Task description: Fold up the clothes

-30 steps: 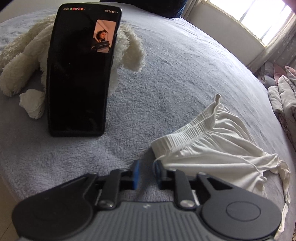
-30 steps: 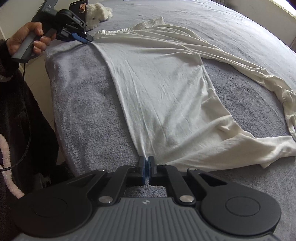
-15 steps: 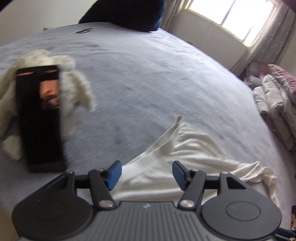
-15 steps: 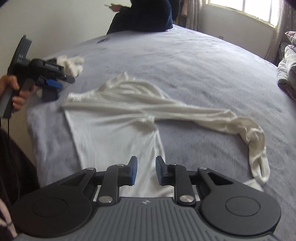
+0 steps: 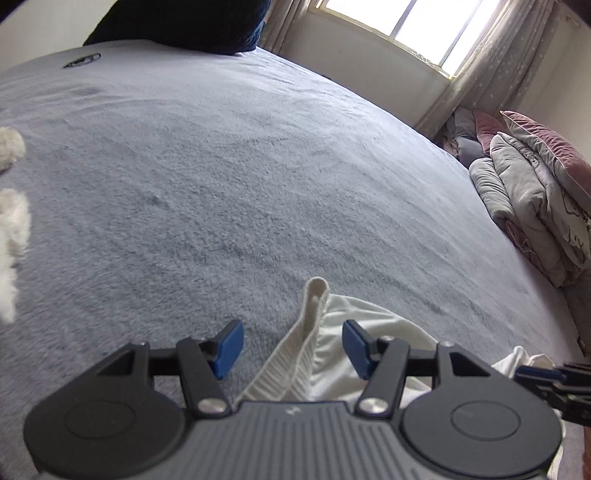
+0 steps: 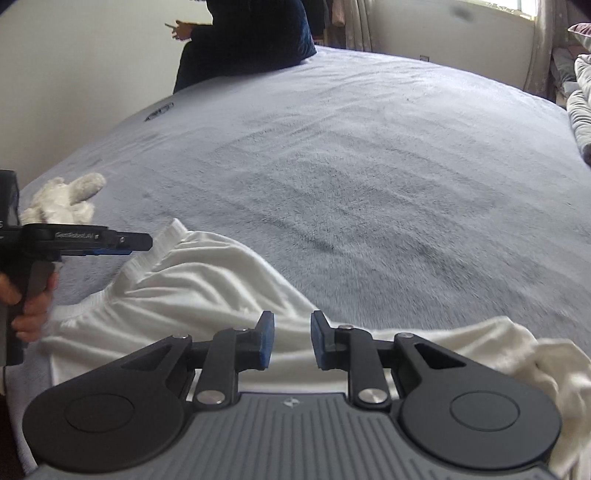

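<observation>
A grey fleece bed [image 5: 229, 177] fills both views, with a bright window [image 5: 410, 26] and curtain [image 5: 495, 55] at the far side and folded quilts [image 5: 532, 192] heaped off the bed's right edge. A white garment [image 6: 207, 291] lies rumpled on the bed, just ahead of and under both grippers. The left gripper [image 5: 293, 347] has its jaws spread apart, having just narrowed a little; the garment's ribbed band [image 5: 295, 354] rises between the blue pads [image 5: 231, 347] without either pad pressing it. The right gripper [image 6: 291, 339] stands partly parted, released, its jaws having opened within the last second; cloth lies below the gap, not pinched. In the right wrist view a hand [image 6: 31, 310] holds the left gripper's handle to the left of the jaws, its tip beside the band. A white plush toy [image 6: 62, 201] lies beyond it. A seated person [image 6: 243, 33] in dark clothes is at the far bed edge.
</observation>
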